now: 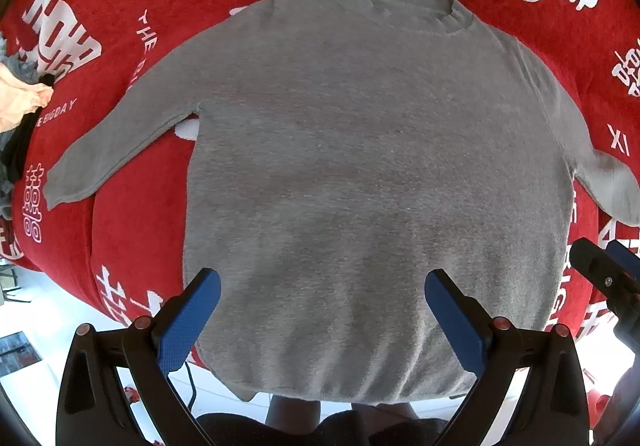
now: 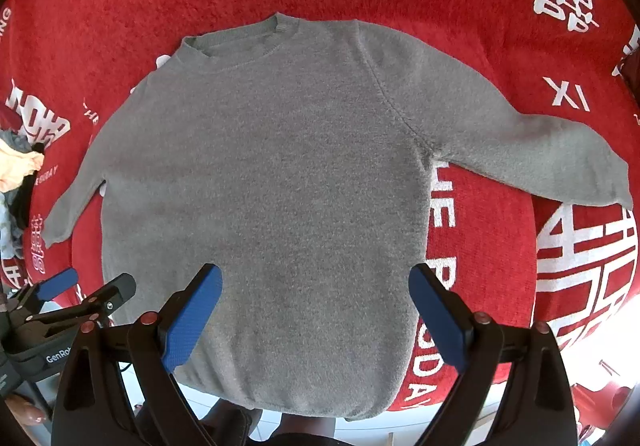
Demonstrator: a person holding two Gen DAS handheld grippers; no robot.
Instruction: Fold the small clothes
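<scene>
A small grey long-sleeved sweater (image 1: 360, 174) lies flat and spread out on a red cloth, collar far from me, hem hanging over the near edge. It also shows in the right wrist view (image 2: 272, 198). Both sleeves lie out to the sides. My left gripper (image 1: 322, 310) is open and empty, hovering above the sweater's lower part. My right gripper (image 2: 316, 310) is open and empty, also above the lower part. The right gripper shows at the right edge of the left wrist view (image 1: 604, 278); the left gripper shows at the lower left of the right wrist view (image 2: 80, 294).
The red cloth (image 1: 132, 246) with white lettering covers the table. A pile of other clothes (image 1: 20, 98), peach, grey and black, sits at the far left edge. White floor shows below the table's near edge (image 1: 40, 326).
</scene>
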